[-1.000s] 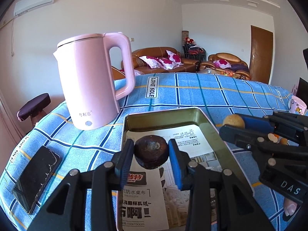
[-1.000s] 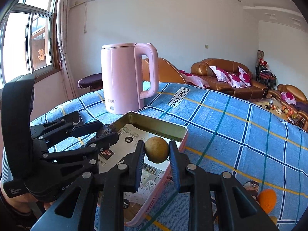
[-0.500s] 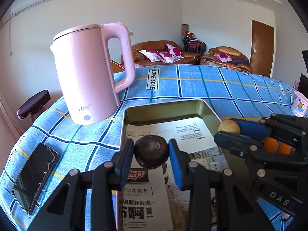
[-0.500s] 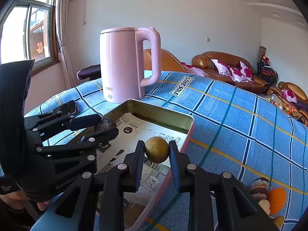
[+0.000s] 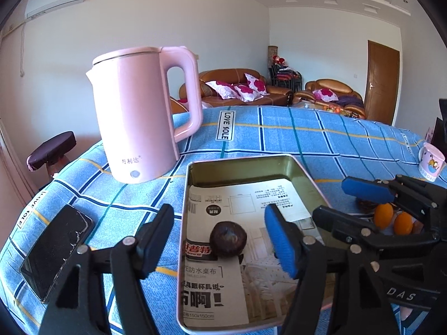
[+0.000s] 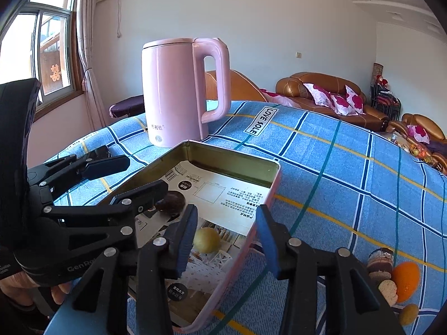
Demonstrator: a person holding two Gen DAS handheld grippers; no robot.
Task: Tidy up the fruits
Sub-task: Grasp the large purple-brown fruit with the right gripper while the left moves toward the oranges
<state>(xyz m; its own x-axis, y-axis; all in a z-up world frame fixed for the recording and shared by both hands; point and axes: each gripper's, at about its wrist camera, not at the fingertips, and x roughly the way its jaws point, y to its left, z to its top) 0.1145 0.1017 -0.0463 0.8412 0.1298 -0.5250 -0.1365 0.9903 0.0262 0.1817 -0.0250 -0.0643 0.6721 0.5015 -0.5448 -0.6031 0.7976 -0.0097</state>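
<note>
A pink-rimmed metal tray (image 5: 240,164) lined with printed paper lies on the blue checked cloth; it also shows in the right wrist view (image 6: 232,156). A dark brown round fruit (image 5: 227,238) rests in the tray, below my open left gripper (image 5: 219,240). A yellow round fruit (image 6: 207,240) rests in the tray near its right rim, below my open right gripper (image 6: 226,237). The dark fruit (image 6: 173,202) shows partly behind the left gripper's finger. Two orange fruits (image 5: 392,220) and other small fruits (image 6: 391,276) lie on the cloth right of the tray.
A pink kettle (image 5: 139,111) stands behind the tray's left corner. A black phone (image 5: 56,248) lies at the left on the cloth. A small mug (image 5: 430,162) stands at the far right. Sofas and a door are in the background.
Both grippers have opened. The dark fruit dropped from the left gripper into the tray, and the yellow fruit dropped from the right gripper into the tray.
</note>
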